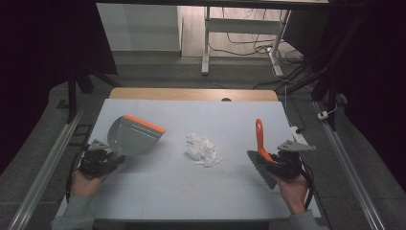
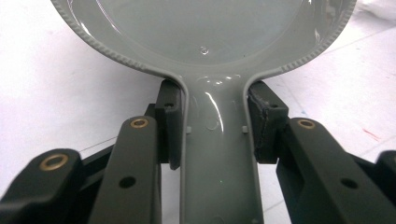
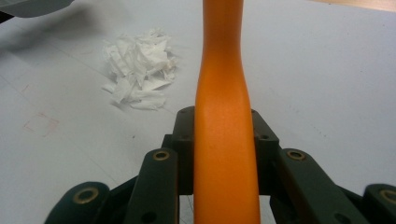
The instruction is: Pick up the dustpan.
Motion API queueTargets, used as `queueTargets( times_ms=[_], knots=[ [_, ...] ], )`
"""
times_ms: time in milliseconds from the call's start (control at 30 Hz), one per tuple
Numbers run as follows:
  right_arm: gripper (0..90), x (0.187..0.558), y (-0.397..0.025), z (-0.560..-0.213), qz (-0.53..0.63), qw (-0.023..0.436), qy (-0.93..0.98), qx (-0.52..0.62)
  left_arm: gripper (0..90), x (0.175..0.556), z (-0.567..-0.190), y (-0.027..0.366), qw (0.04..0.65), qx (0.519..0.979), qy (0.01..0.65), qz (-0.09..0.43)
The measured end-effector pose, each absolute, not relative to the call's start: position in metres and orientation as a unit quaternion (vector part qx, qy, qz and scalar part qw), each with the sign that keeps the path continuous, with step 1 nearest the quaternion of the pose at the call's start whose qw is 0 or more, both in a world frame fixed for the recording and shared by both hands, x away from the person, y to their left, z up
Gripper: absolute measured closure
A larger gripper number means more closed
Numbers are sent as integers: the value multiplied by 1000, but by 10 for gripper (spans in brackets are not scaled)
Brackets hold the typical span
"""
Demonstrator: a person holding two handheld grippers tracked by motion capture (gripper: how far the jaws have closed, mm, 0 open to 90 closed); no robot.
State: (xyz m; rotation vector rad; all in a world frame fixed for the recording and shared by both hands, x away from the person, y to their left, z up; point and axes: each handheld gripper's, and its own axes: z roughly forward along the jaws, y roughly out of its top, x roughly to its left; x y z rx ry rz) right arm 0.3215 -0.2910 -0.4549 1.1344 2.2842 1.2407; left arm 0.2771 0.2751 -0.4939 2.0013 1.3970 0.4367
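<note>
A grey dustpan (image 1: 133,138) with an orange front lip is held tilted above the left side of the white table (image 1: 191,201). My left gripper (image 1: 99,160) is shut on its handle (image 2: 219,154), with a pad pressed on each side, and the pan's bowl (image 2: 201,28) lies ahead. My right gripper (image 1: 282,165) is shut on a brush with an orange handle (image 1: 259,136) that points away from me; its dark bristles (image 1: 261,168) hang toward the table. The handle (image 3: 224,116) runs up between the right gripper (image 3: 224,140) jaws. A pile of torn white paper (image 1: 203,149) (image 3: 140,70) lies between the two tools.
A wooden strip (image 1: 191,94) borders the table's far edge. Beyond it stand white desk legs (image 1: 207,48) with cables on the floor. Metal rails (image 1: 48,163) run along both sides of the table. A faint red square mark (image 3: 41,124) sits on the surface near the paper.
</note>
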Motion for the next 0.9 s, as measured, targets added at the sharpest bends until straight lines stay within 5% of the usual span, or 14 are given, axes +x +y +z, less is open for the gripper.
queueTargets(
  times_ms=[900],
  knots=[
    [702, 321, -291, -455, 435, 152, 795, 395, 620, 258, -480, 247, 323, 842, 410, 139]
  ],
)
